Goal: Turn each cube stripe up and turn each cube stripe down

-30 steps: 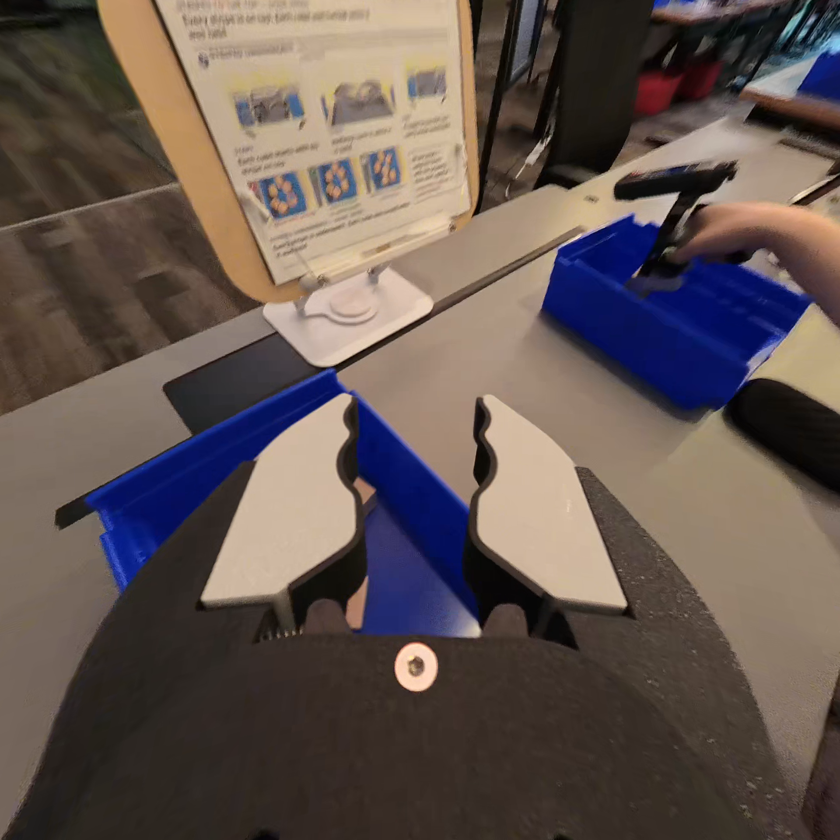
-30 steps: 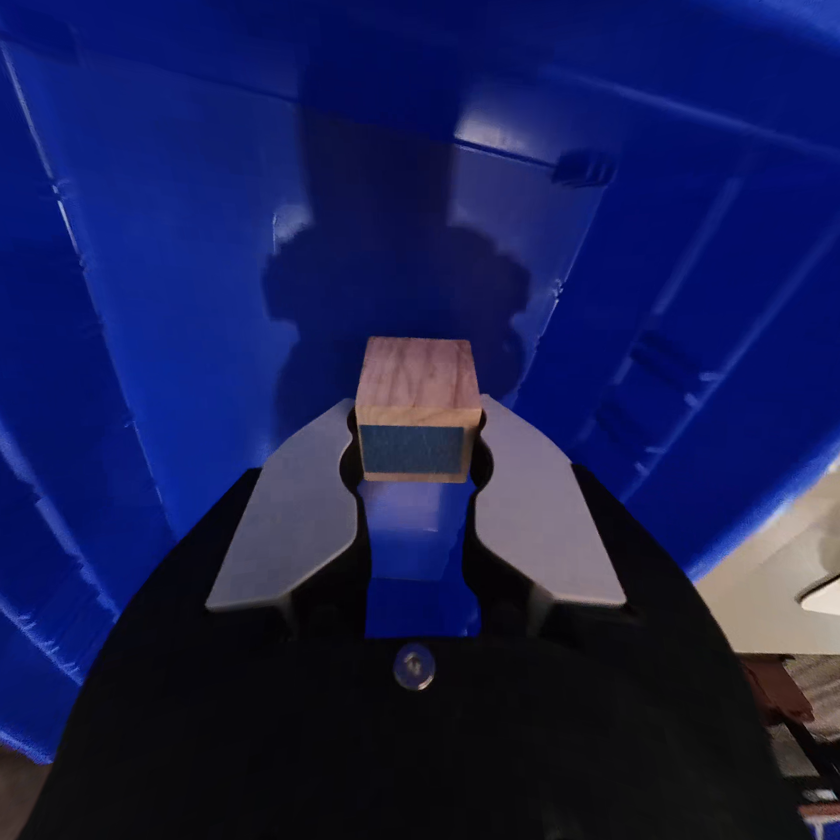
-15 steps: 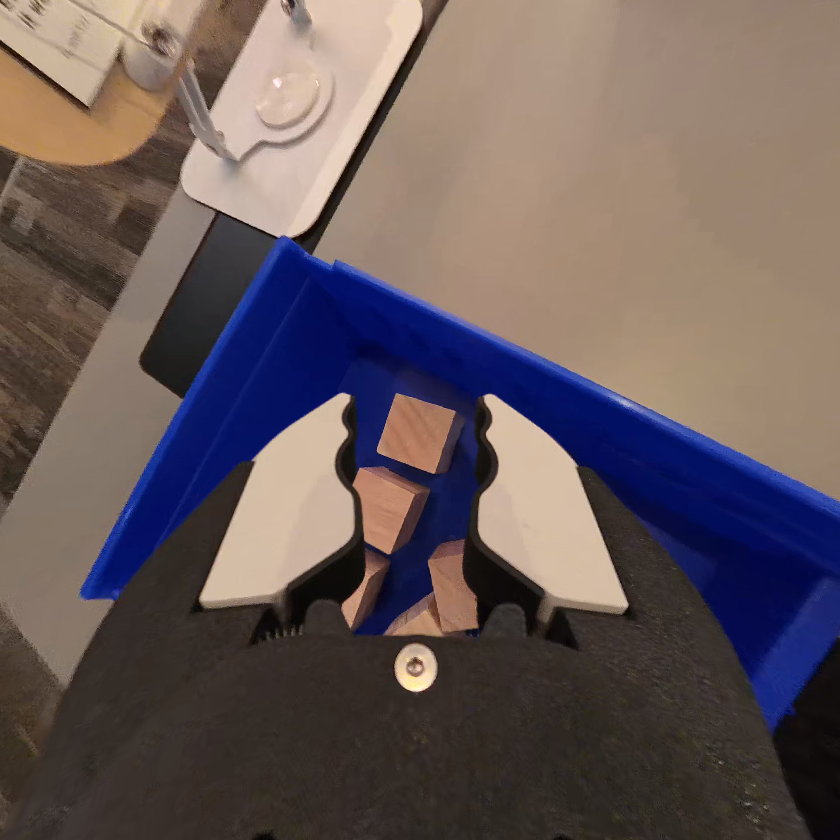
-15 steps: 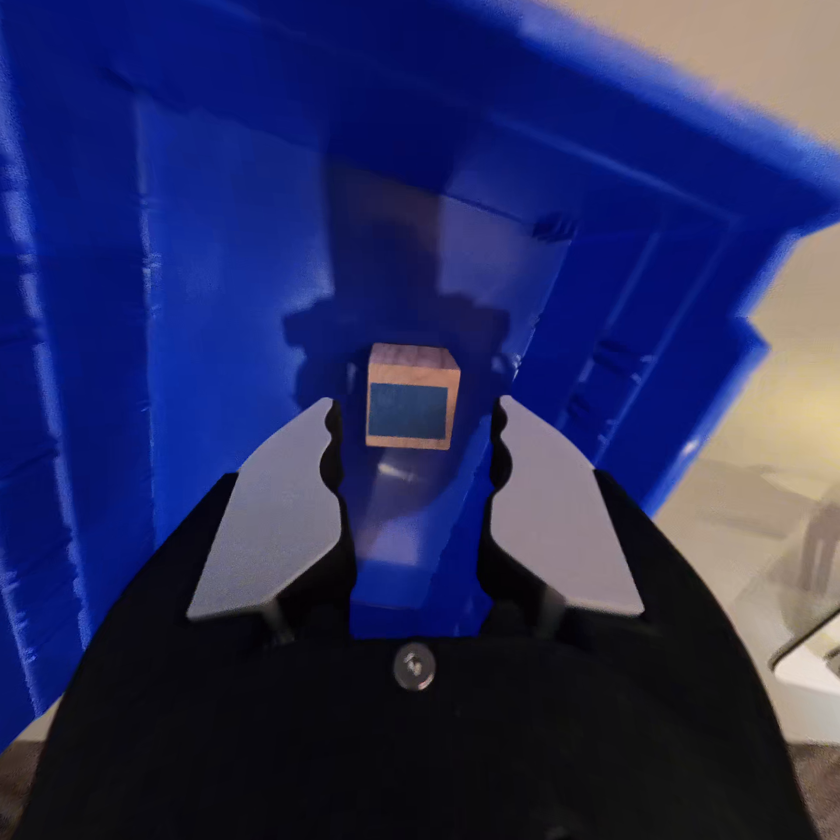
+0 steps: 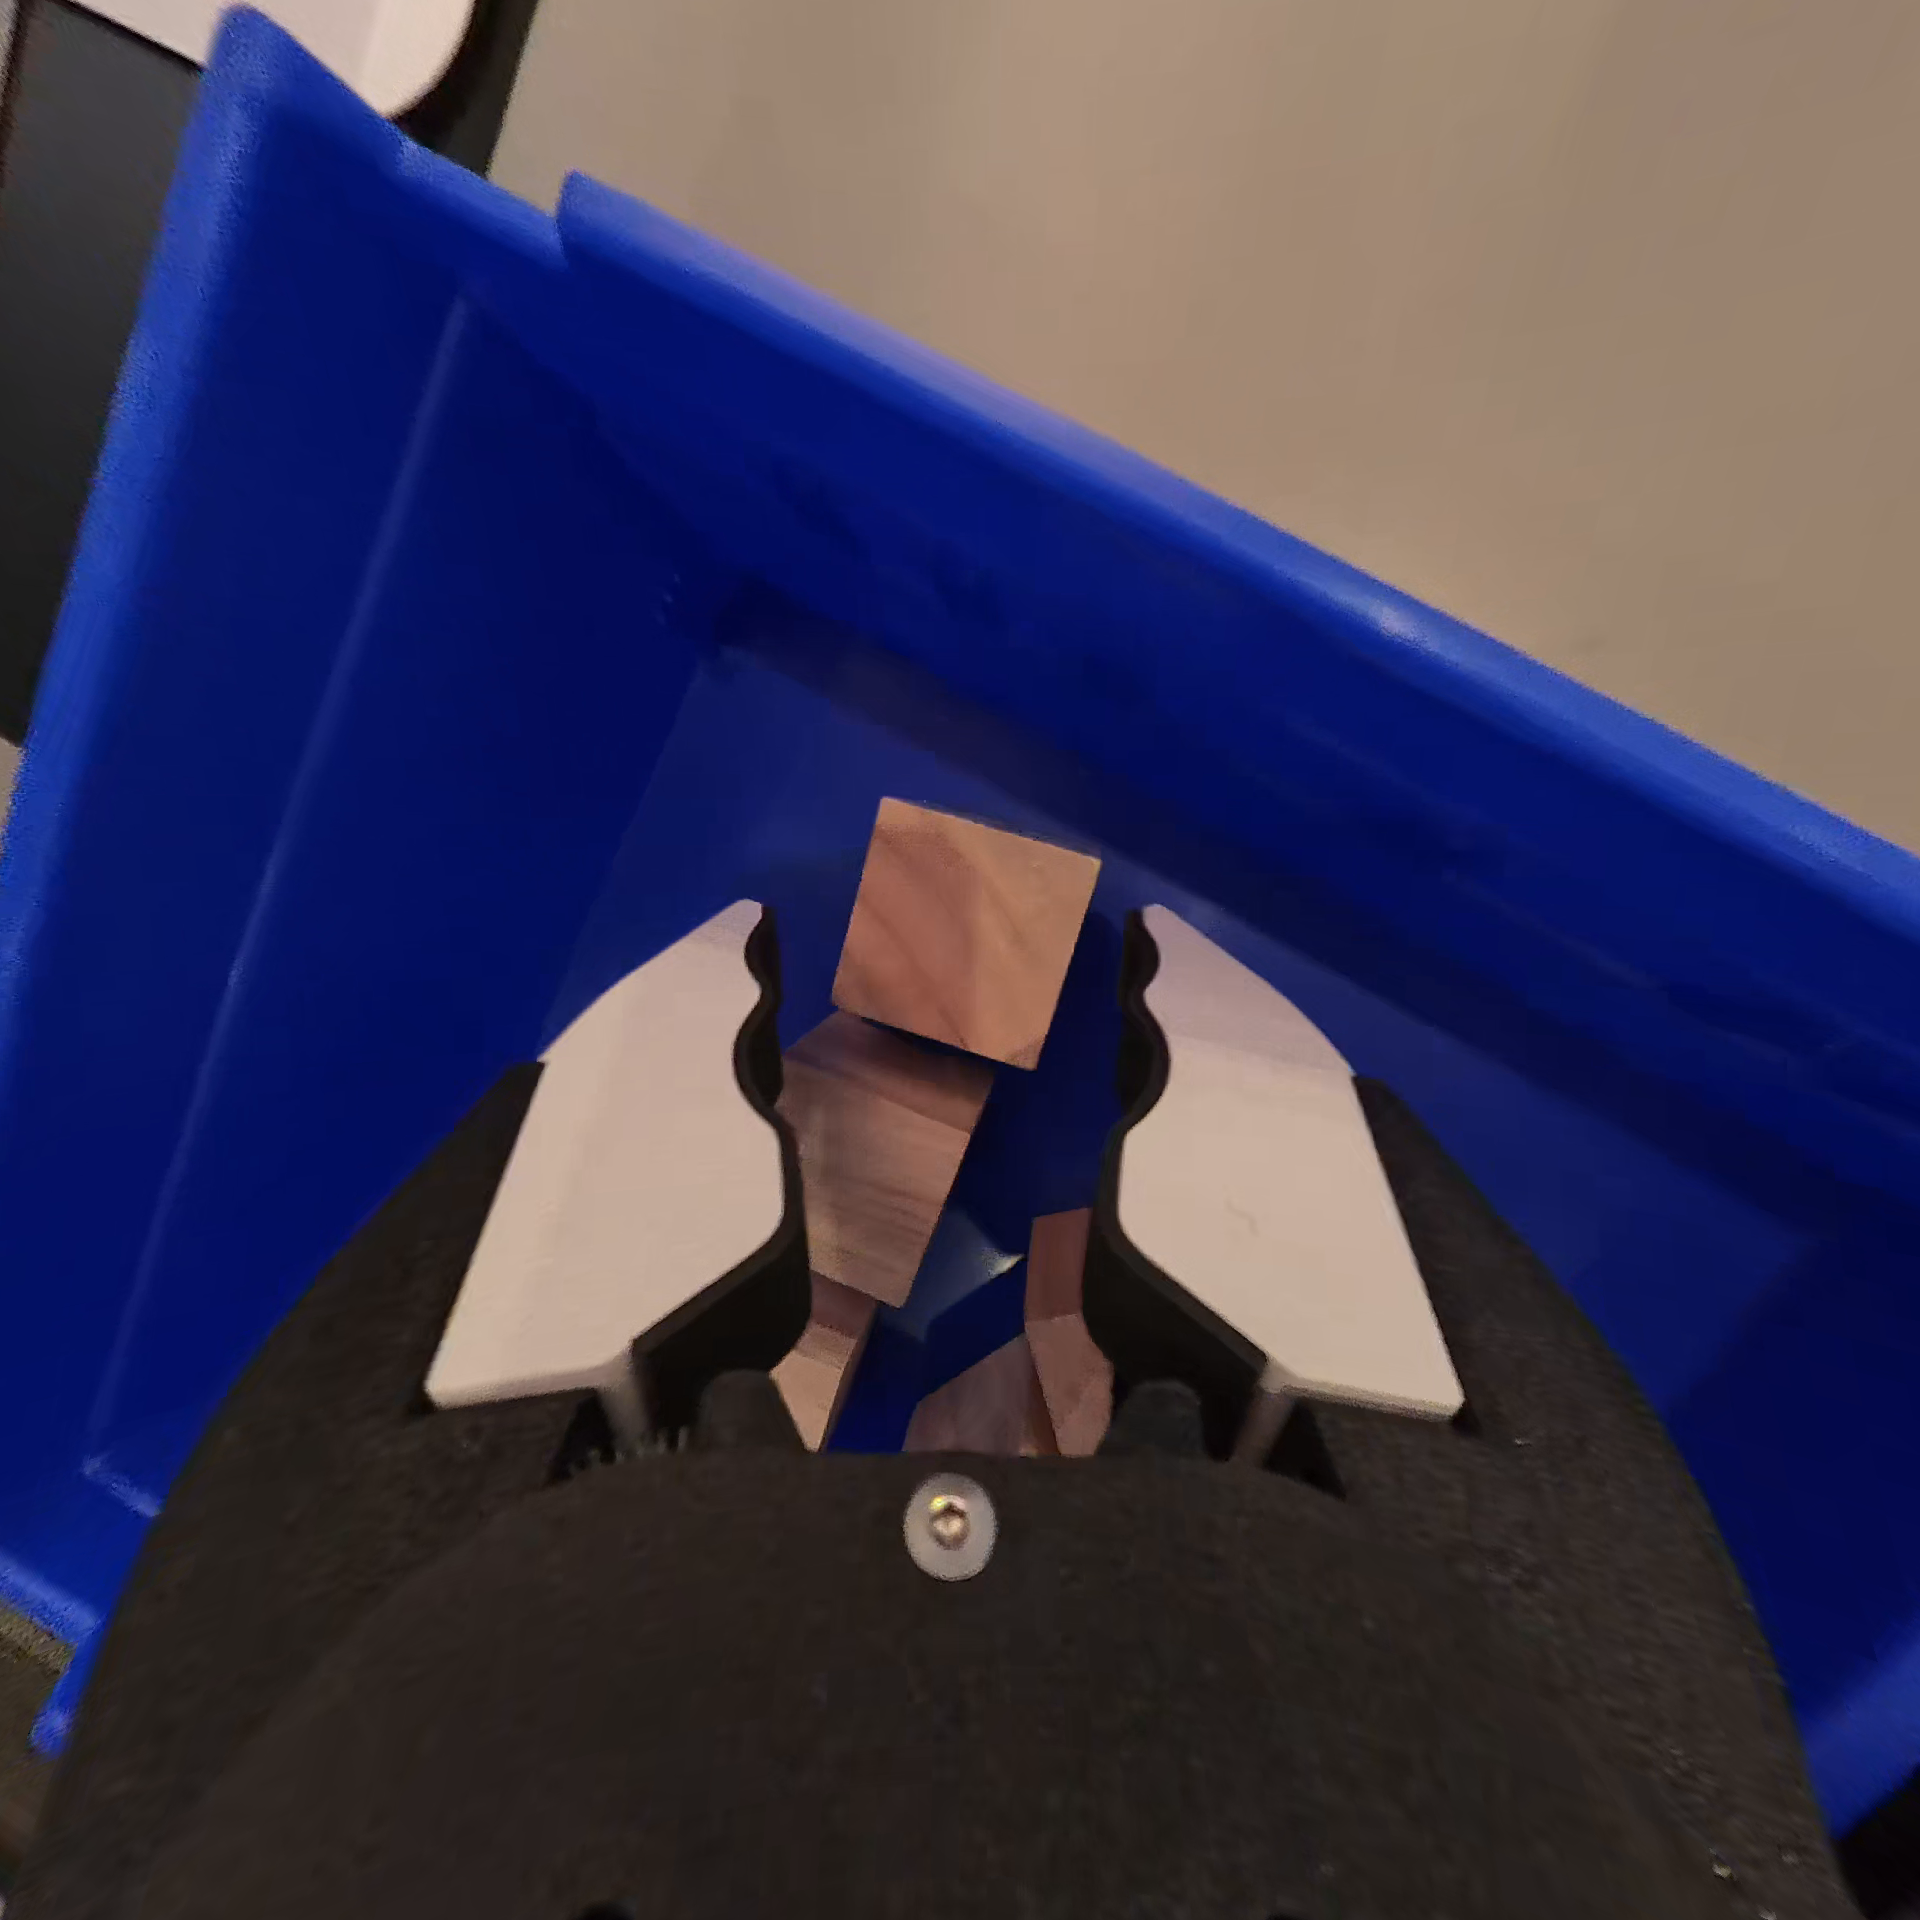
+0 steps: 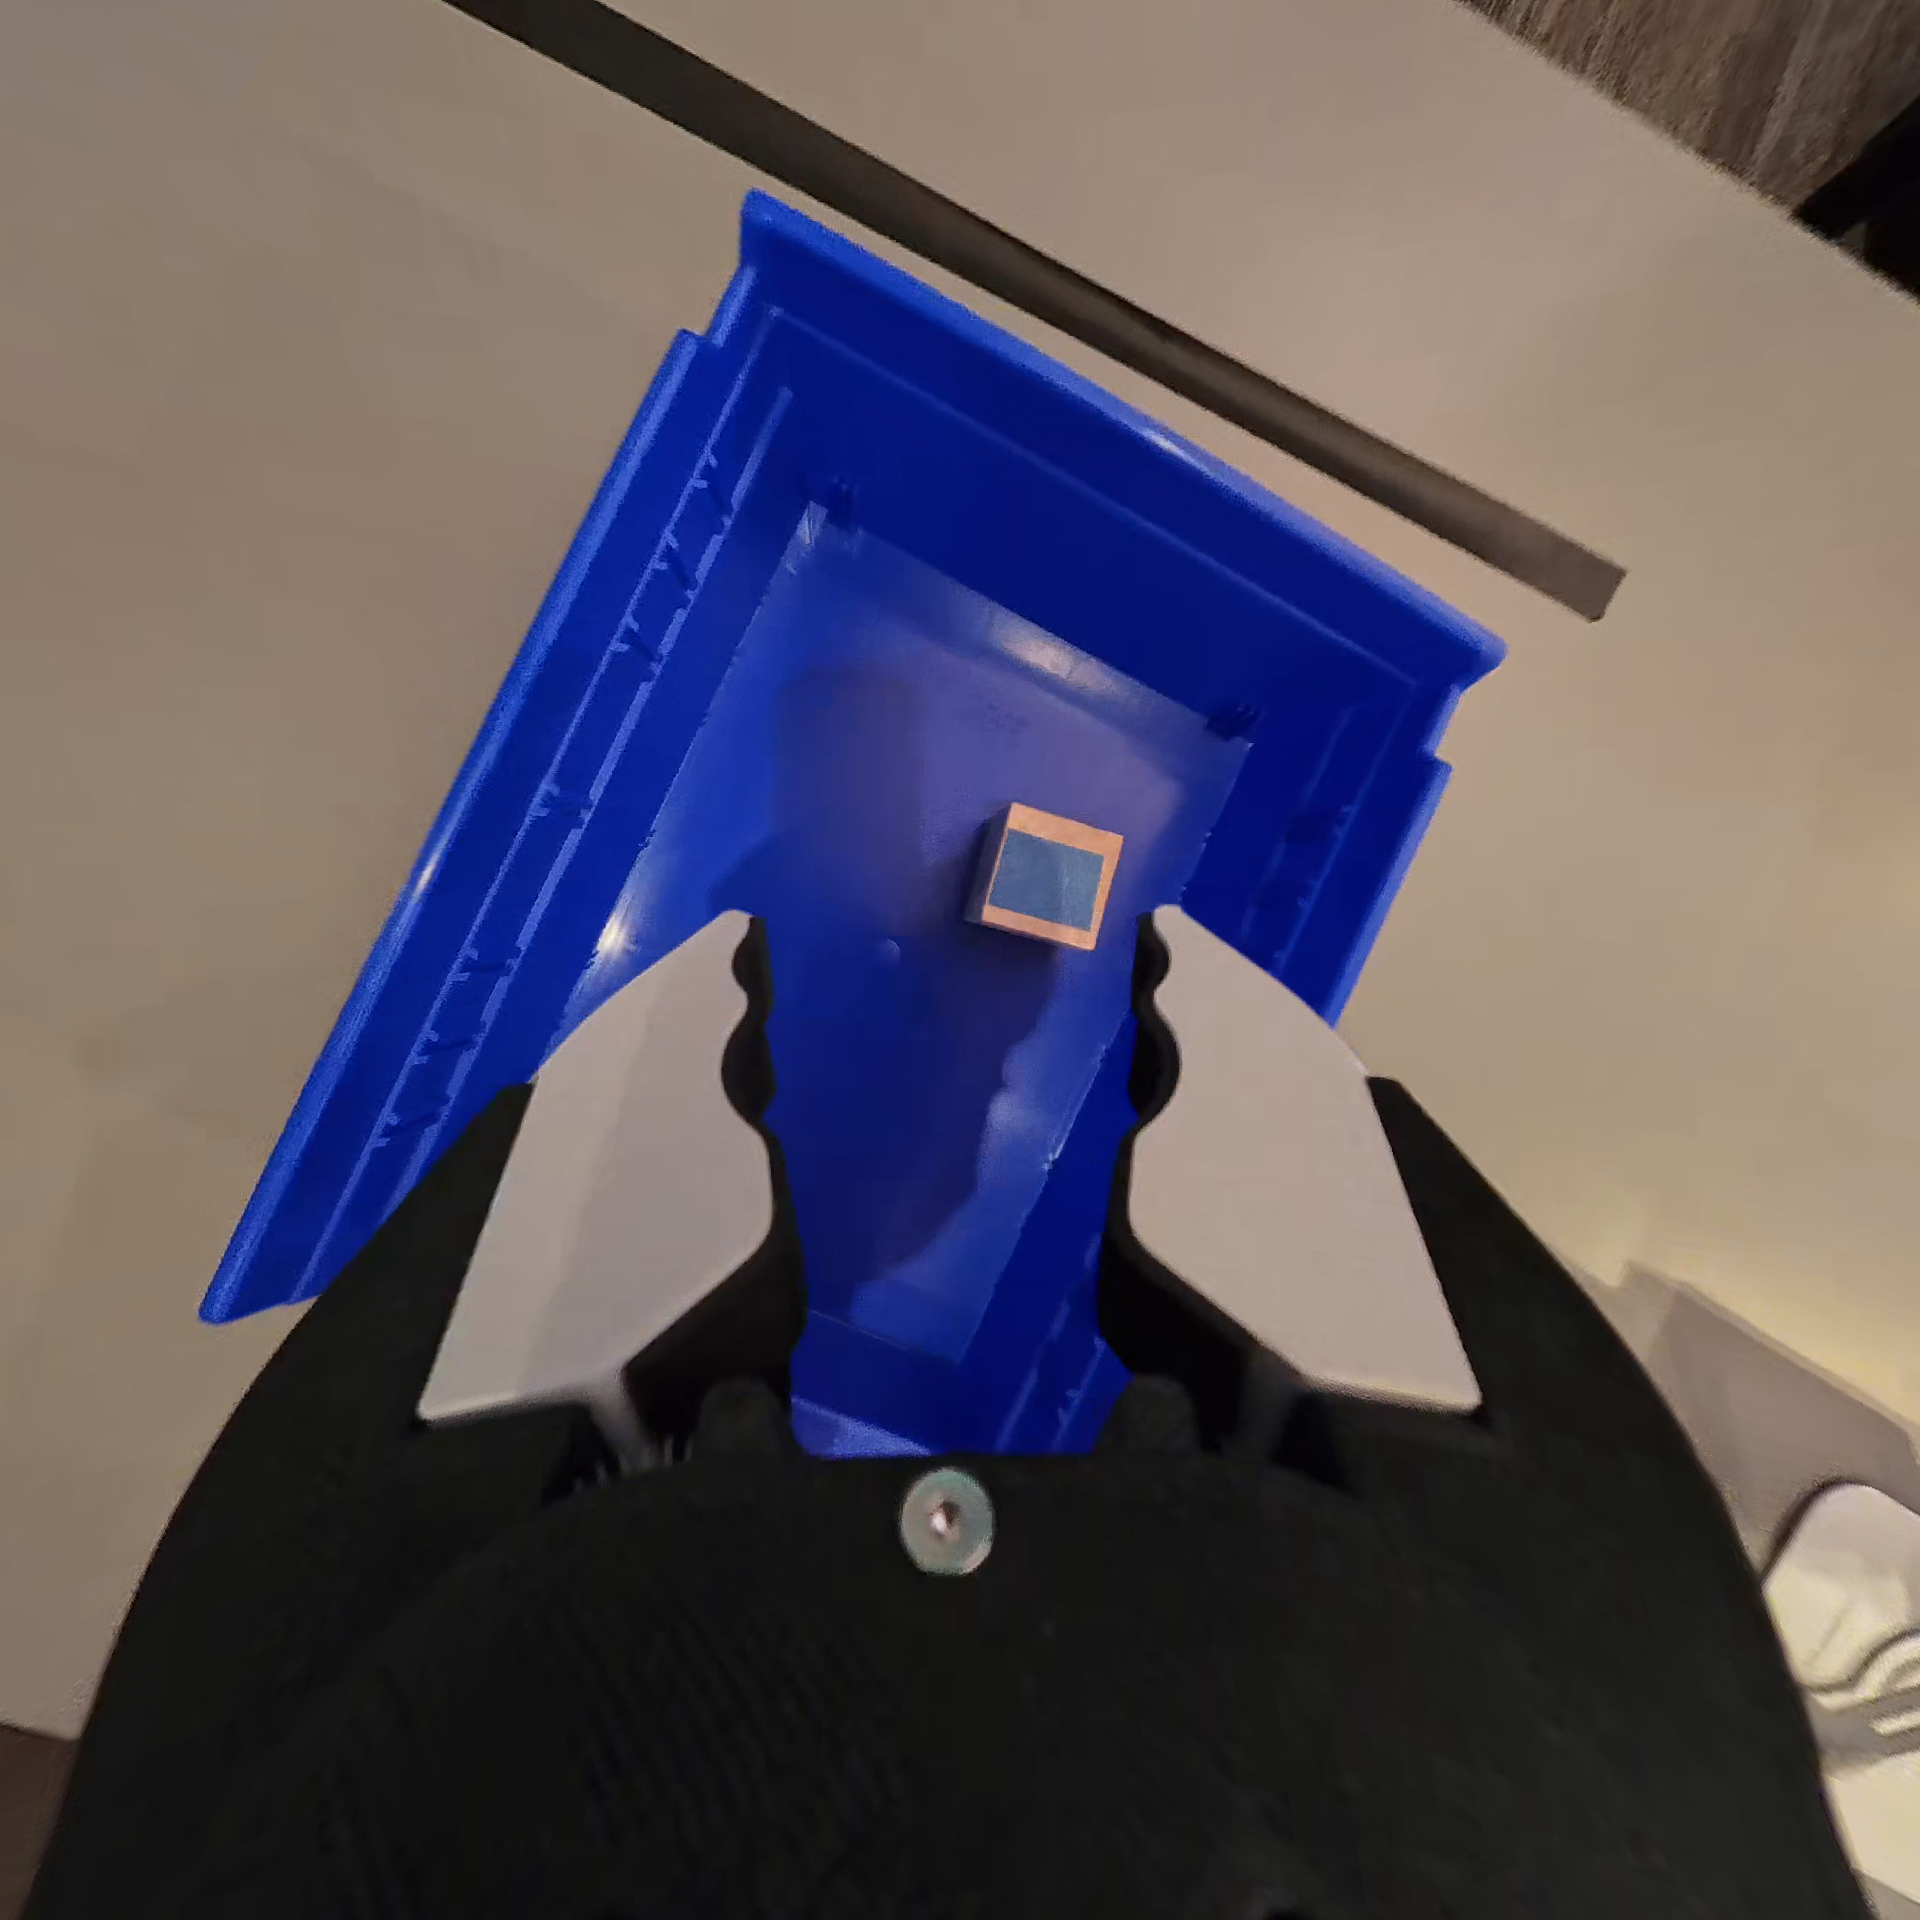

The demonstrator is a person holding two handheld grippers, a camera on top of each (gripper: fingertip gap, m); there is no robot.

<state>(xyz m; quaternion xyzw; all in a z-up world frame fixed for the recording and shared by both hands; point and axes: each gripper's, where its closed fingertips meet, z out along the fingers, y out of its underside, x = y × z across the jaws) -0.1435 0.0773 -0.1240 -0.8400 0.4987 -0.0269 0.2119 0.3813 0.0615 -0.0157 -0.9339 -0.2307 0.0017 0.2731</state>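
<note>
In the left wrist view, my left gripper (image 5: 945,920) is open and reaches down into a blue bin (image 5: 312,727) that holds several plain wooden cubes. One cube (image 5: 961,930) lies between the fingertips, with no stripe showing; another cube (image 5: 873,1164) lies nearer, partly hidden by the fingers. In the right wrist view, my right gripper (image 6: 945,925) is open and empty, held high above a second blue bin (image 6: 582,790). A single wooden cube (image 6: 1047,878) sits on that bin's floor with its blue stripe face up.
Both bins stand on a grey table (image 6: 260,416). A black strip (image 6: 1039,281) runs across the table behind the right bin. A white stand base (image 5: 416,42) shows at the top left of the left wrist view.
My right gripper opened, let go of the striped cube in the bin and rose well above it. My left gripper tipped down and lowered into its bin, around a plain cube.
</note>
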